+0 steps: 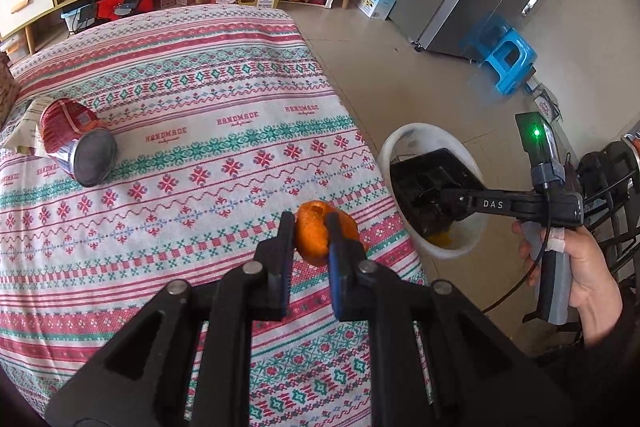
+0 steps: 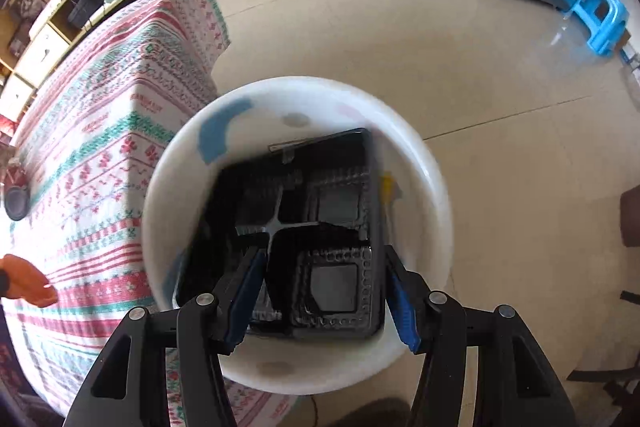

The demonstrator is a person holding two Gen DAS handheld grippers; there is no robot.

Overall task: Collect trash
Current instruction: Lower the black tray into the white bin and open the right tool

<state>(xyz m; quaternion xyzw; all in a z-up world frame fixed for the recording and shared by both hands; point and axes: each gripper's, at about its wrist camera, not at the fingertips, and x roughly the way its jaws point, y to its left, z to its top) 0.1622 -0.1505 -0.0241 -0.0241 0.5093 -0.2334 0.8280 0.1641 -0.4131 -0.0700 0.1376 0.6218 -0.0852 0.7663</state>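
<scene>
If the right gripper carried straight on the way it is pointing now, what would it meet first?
Most likely the black compartment tray standing in the white bin. The right gripper points steeply down into the bin with its jaws open around the tray's near end; how close it is cannot be told.

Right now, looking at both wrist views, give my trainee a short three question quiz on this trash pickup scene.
1. True or false: the left gripper holds an orange peel.
2. What lies inside the white bin? A) black food tray B) newspaper C) glass bottle
3. Fill in: the red cup on the patterned tablecloth lies on its ____.

Key: 1 true. 2 A, the black food tray, with the right gripper open above it. 3 side.
</scene>
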